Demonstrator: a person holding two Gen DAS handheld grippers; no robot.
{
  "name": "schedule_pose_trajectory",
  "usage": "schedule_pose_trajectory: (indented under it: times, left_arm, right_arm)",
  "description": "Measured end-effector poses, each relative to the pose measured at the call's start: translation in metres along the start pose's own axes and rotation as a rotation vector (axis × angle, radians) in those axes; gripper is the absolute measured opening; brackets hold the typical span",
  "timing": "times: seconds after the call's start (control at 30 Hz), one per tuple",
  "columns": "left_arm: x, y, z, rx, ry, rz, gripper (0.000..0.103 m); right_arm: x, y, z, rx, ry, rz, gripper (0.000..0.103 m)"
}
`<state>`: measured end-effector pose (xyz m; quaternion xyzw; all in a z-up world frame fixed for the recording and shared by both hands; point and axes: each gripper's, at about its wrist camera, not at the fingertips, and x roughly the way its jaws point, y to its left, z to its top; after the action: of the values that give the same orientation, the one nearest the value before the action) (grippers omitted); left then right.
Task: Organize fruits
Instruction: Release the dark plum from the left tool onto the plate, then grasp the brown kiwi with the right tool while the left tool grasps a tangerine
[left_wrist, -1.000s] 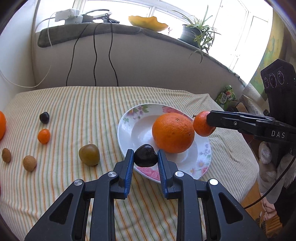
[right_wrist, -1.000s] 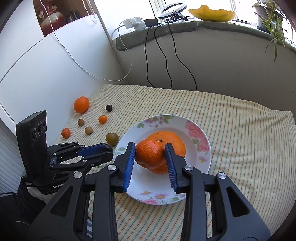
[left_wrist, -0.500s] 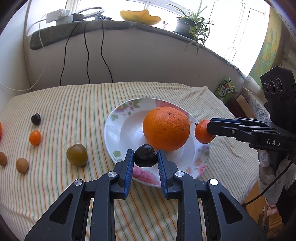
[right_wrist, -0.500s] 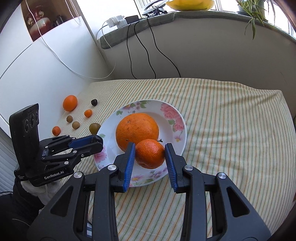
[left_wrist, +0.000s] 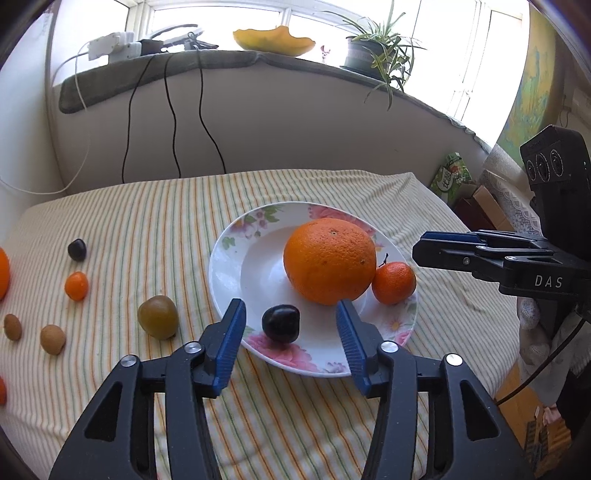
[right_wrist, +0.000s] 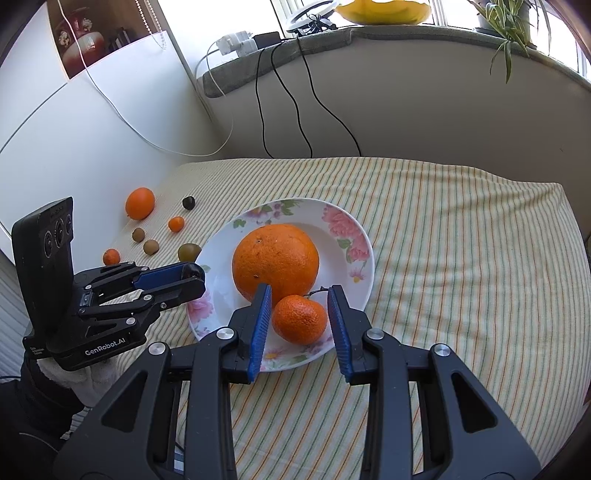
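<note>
A flowered white plate (left_wrist: 221, 266) (right_wrist: 364, 258) on the striped cloth holds a big orange (left_wrist: 328, 260) (right_wrist: 275, 258). A dark plum (left_wrist: 280, 323) lies on the plate's near side. My left gripper (left_wrist: 289, 308) (right_wrist: 197, 280) straddles the plum with its jaws opening, and neither pad touches it. A small tangerine (left_wrist: 393, 282) (right_wrist: 300, 319) rests on the plate against the orange. My right gripper (right_wrist: 299, 291) (left_wrist: 417, 249) has its pads close beside the tangerine, without carrying it.
Loose fruit lies on the cloth left of the plate: a green-brown one (left_wrist: 158, 316), a small orange one (left_wrist: 77, 285), another dark plum (left_wrist: 77, 250), two brown ones (left_wrist: 53, 339). Cables hang down the wall behind. The cloth drops off at the right edge (left_wrist: 443, 206).
The left jaws have sprung wide and the plum now lies on the plate. The tangerine has dropped from the right gripper's tips onto the plate beside the orange. Neither hand has shifted much.
</note>
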<state>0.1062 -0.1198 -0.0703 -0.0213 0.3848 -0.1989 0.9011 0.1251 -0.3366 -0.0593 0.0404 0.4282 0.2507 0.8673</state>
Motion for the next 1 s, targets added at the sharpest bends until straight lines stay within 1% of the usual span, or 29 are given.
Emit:
schedule_pose_trajectory:
  times: [0.07, 0.1, 0.13, 0.23, 0.4, 0.57, 0.8, 1.0]
  left_arm:
    - [-0.002, 0.000, -0.001, 0.003, -0.009, 0.002, 0.061]
    - [-0.004, 0.001, -0.002, 0.004, -0.017, 0.007, 0.061]
    - [-0.005, 0.001, -0.003, 0.006, -0.024, 0.016, 0.061]
    - [-0.008, 0.004, -0.004, 0.003, -0.041, 0.030, 0.061]
    - [-0.016, 0.009, -0.012, 0.003, -0.047, 0.051, 0.061]
    - [-0.028, 0.023, -0.024, -0.015, -0.042, 0.105, 0.061]
    - [-0.053, 0.053, -0.039, -0.093, -0.069, 0.174, 0.061]
    - [-0.072, 0.073, -0.049, -0.137, -0.091, 0.229, 0.061]
  right_arm:
    - [-0.003, -0.001, 0.000, 0.006, -0.013, -0.003, 0.050]
    - [-0.005, -0.001, 0.000, 0.007, -0.025, -0.006, 0.064]
    - [-0.007, -0.001, -0.001, 0.006, -0.036, -0.008, 0.071]
    - [-0.011, 0.001, 0.000, 0.005, -0.053, -0.007, 0.076]
    - [-0.015, 0.006, 0.000, -0.001, -0.073, -0.016, 0.079]
    - [-0.019, 0.016, -0.003, -0.021, -0.106, -0.022, 0.079]
    - [-0.020, 0.051, -0.005, -0.131, -0.168, -0.032, 0.079]
    - [-0.014, 0.085, -0.006, -0.233, -0.169, -0.025, 0.079]
